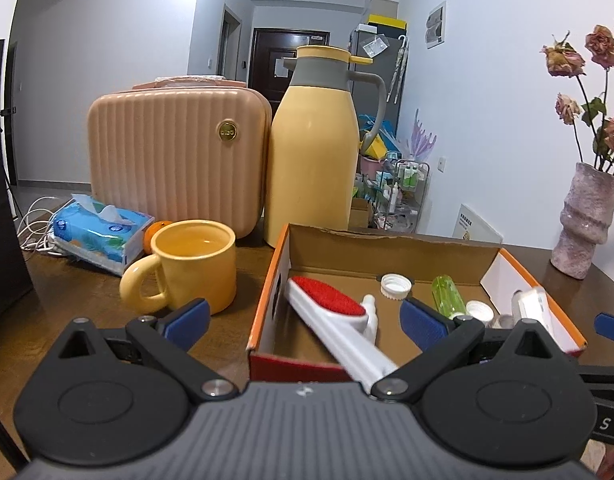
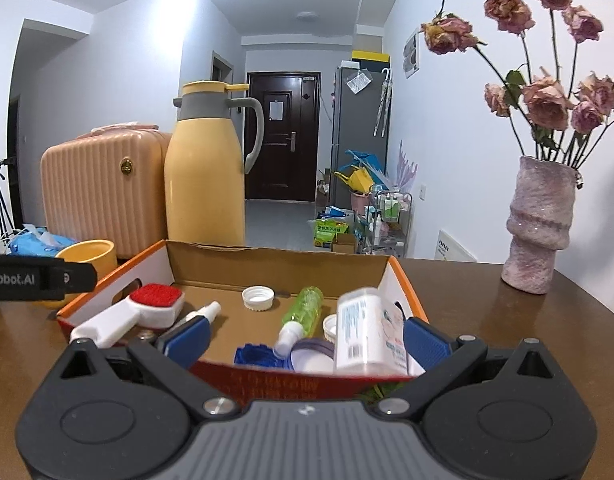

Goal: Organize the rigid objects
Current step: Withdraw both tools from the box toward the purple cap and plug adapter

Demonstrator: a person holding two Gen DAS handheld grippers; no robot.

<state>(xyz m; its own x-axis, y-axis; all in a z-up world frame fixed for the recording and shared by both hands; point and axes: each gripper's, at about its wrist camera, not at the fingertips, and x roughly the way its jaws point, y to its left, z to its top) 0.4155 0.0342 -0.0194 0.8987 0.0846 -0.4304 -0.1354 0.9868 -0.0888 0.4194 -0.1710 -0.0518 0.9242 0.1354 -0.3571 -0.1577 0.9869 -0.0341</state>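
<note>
An open cardboard box [image 1: 269, 280] [image 2: 403, 280] with orange rims sits on the brown table. In it lie a white brush with a red pad [image 1: 327, 300] [image 2: 147, 312], a white cap [image 1: 395, 286] [image 2: 258, 298], a green spray bottle [image 1: 449, 296] [image 2: 303, 312], a blue cap [image 2: 253, 356] and a round clear lid [image 2: 311, 356]. A white labelled bottle [image 2: 367, 328] [image 1: 533, 306], slightly blurred, leans at the box's right side. My left gripper [image 1: 305, 320] is open over the near left end, with the brush handle running between its fingers. My right gripper [image 2: 307, 338] is open at the near wall, its right finger beside the white bottle.
Left of the box stand a yellow mug [image 1: 191, 266], a yellow thermos jug [image 1: 311, 152], a pink ribbed case [image 1: 175, 156], a blue tissue pack [image 1: 101, 228], an orange [image 1: 153, 230] and white cables [image 1: 35, 228]. A pink vase of dried roses [image 2: 539, 228] stands at the right.
</note>
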